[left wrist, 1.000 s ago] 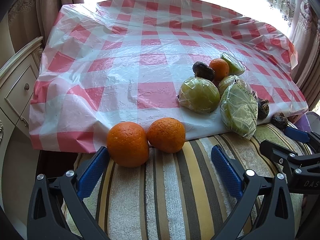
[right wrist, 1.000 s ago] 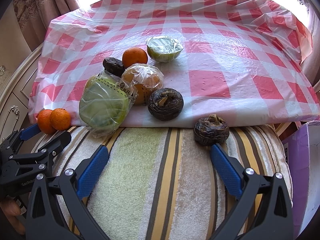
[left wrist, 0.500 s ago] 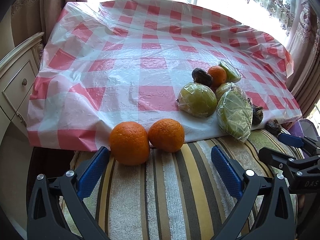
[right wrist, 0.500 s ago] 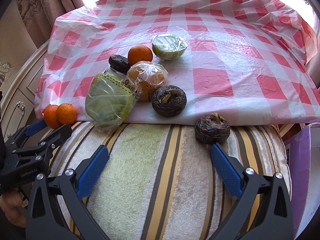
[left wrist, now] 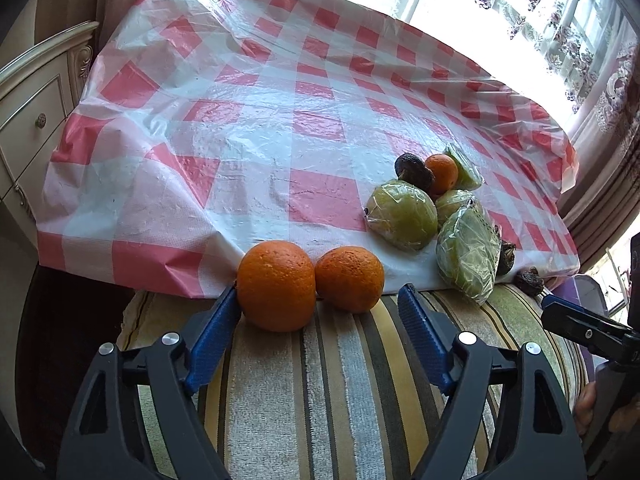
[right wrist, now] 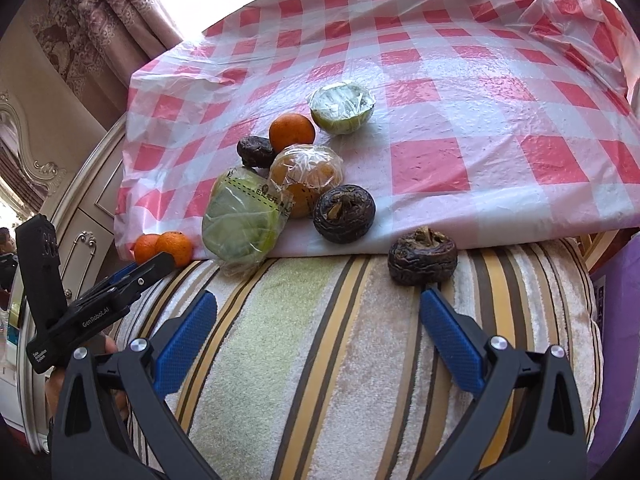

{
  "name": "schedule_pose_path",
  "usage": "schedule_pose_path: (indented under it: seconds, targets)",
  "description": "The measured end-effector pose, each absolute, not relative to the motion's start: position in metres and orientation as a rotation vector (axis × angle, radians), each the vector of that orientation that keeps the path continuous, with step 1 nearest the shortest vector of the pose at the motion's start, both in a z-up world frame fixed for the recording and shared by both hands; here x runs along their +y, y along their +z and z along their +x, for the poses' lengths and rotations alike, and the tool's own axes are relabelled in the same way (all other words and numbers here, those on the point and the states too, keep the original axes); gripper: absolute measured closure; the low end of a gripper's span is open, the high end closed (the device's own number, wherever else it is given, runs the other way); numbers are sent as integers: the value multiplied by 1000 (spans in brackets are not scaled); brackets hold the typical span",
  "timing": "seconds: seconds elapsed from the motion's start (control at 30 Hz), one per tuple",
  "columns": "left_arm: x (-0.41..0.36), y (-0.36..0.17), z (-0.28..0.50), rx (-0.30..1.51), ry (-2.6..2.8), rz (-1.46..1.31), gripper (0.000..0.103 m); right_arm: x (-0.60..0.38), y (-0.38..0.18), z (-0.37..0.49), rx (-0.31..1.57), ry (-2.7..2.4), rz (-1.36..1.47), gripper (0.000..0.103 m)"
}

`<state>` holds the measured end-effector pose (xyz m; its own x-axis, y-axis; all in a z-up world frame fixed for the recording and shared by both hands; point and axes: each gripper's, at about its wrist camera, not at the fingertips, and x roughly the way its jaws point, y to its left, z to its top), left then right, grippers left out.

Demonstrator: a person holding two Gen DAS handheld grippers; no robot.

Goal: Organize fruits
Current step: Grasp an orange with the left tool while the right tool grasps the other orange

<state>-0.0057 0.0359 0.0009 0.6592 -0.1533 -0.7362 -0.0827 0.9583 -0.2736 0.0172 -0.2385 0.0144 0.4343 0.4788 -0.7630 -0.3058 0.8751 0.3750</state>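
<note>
Two oranges (left wrist: 276, 285) (left wrist: 349, 278) lie side by side at the near edge of the checked cloth (left wrist: 248, 128), on a striped towel (left wrist: 344, 400). My left gripper (left wrist: 316, 304) is open, its left fingertip touching the larger orange. A pile of wrapped green fruit (left wrist: 404, 216), an orange and dark fruits lies to the right. In the right wrist view my right gripper (right wrist: 316, 308) is open; a dark wrinkled fruit (right wrist: 422, 256) sits just beyond its right fingertip. A second dark fruit (right wrist: 344, 214), a wrapped orange (right wrist: 306, 178) and bagged green fruit (right wrist: 240, 220) lie beyond.
A cream drawer cabinet (left wrist: 28, 112) stands to the left of the cloth. Curtains and a bright window are behind. A purple box (right wrist: 620, 312) is at the right. A wrapped halved green fruit (right wrist: 342, 108) sits further back on the cloth.
My left gripper has moved forward and left, up to the two oranges. My right gripper has moved forward toward the near dark fruit and tilted.
</note>
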Motion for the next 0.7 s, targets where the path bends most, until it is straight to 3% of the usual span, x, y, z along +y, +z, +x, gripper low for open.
schedule_pose_path:
  seconds: [0.53, 0.7]
  targets:
    - [55, 3, -12, 838, -64, -403, 44, -279, 19, 32, 951, 351, 113, 1]
    - [60, 2, -16, 834, -84, -424, 59, -277, 14, 41, 977, 348, 80, 1]
